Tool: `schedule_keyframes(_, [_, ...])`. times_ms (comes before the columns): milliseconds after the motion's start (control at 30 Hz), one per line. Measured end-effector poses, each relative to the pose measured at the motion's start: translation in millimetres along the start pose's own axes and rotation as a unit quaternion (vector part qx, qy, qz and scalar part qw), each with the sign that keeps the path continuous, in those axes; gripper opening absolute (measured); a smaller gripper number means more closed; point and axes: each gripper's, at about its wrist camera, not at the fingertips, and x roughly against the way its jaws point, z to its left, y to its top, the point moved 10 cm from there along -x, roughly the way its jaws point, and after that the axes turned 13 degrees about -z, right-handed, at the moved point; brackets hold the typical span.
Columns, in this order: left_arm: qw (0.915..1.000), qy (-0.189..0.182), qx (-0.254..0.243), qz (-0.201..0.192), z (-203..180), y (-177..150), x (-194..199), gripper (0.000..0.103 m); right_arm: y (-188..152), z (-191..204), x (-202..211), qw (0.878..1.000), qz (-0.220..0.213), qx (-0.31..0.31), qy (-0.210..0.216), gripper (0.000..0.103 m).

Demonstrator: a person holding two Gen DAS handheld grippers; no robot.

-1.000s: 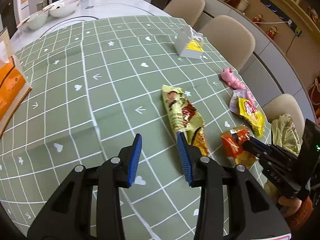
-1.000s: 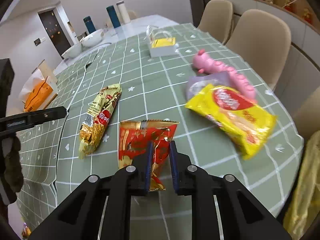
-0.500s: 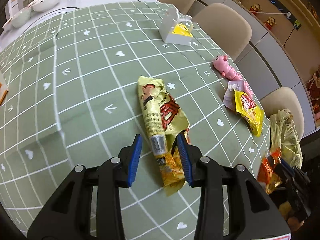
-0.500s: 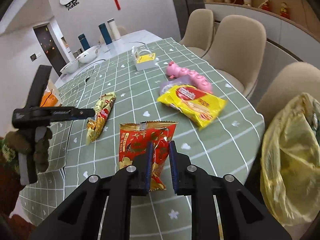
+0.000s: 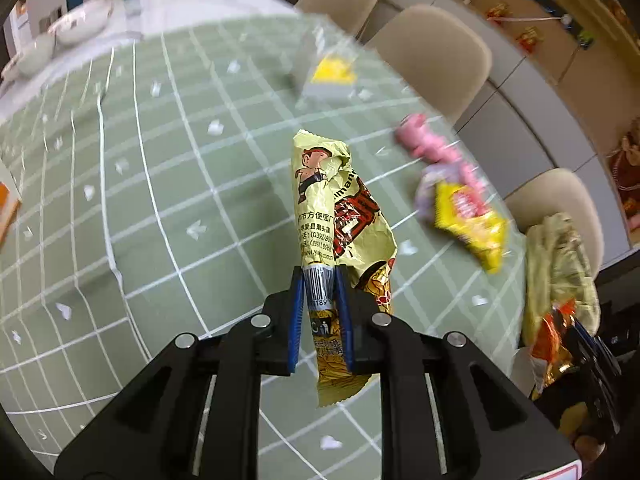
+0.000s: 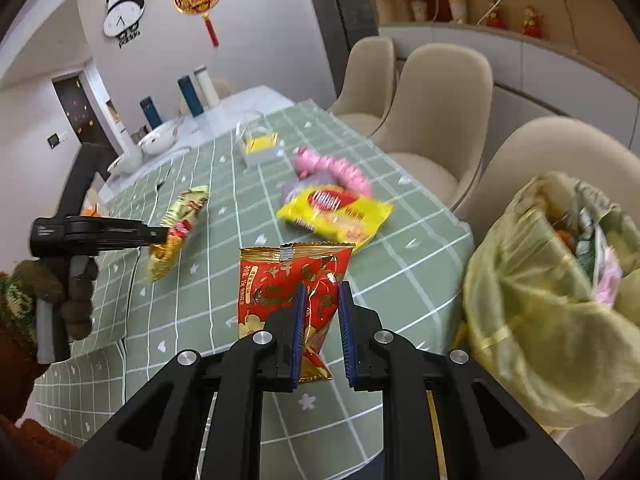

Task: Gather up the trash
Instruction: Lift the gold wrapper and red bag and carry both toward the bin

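A gold snack wrapper hangs lengthwise between the blue pads of my left gripper. Its jaws are closing and the pads pinch the wrapper at its barcode. In the right wrist view the same gold wrapper hangs from the left gripper just above the green checked tablecloth. My right gripper is shut on a red snack wrapper, held up off the table near its right edge. A yellow snack packet lies on the cloth. An open yellow-green trash bag sits beside the table at right.
A pink toy and a small white box with yellow contents lie further back on the cloth. Beige chairs line the right side. Bowls and bottles stand at the far end. A gloved hand holds the left gripper.
The left gripper slid over the gold wrapper and its jaws closed onto it. The right gripper carried the red wrapper up and right, bringing the trash bag into view.
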Motion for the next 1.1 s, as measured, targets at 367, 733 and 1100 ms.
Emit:
schedule_keyframes(367, [0.9859,-0.096,-0.067,-0.12,-123,83,86,0.015,92,-48,82,0.989,-0.115,0.052,-0.07,0.017])
schedule_keyframes(733, [0.9522,-0.213,-0.163,-0.146,-280,89,110,0.015,124,-136,154,0.973,-0.152,0.031,-0.172,0.017])
schedule_keyframes(1100, [0.9433,-0.256,-0.205,-0.053,-365,32,40,0.015,105,-209,172,0.962,-0.139,-0.028,-0.233,0.017])
